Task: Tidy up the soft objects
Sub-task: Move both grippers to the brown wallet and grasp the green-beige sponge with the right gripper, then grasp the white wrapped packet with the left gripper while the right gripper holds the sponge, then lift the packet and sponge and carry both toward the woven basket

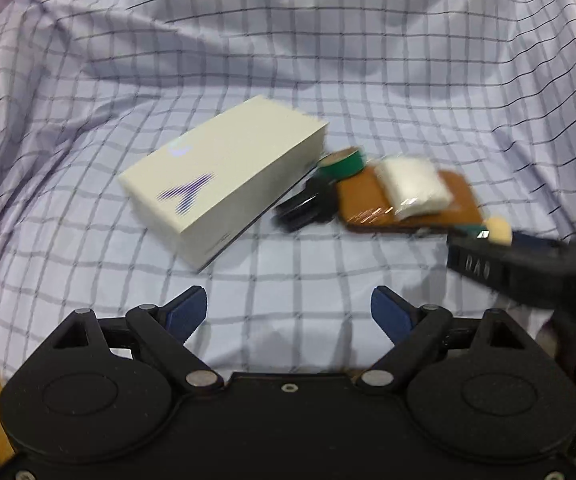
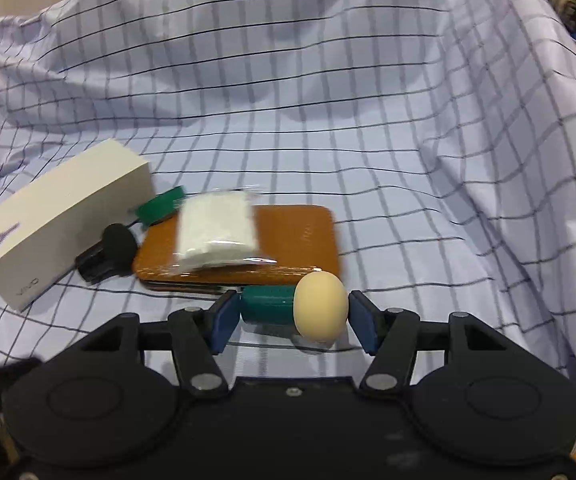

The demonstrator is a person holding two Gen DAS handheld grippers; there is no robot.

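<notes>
My right gripper (image 2: pixel 294 316) is shut on a soft toy (image 2: pixel 288 306) with a teal body and a cream egg-shaped head. One pad presses the teal end and the other the cream head. The toy hangs just in front of a brown case (image 2: pixel 296 240), on which a white soft packet (image 2: pixel 218 228) lies. In the left wrist view that gripper (image 1: pixel 488 236) comes in from the right with the cream head (image 1: pixel 499 230) showing at its tip. My left gripper (image 1: pixel 288 312) is open and empty, above bare cloth in front of the white box (image 1: pixel 224 184).
A lilac checked cloth (image 1: pixel 288 80) covers the whole surface and rises in folds at the back and sides. A green tape roll (image 2: pixel 160 206) and a black round-headed item (image 2: pixel 108 252) lie between the white box (image 2: pixel 64 220) and the brown case.
</notes>
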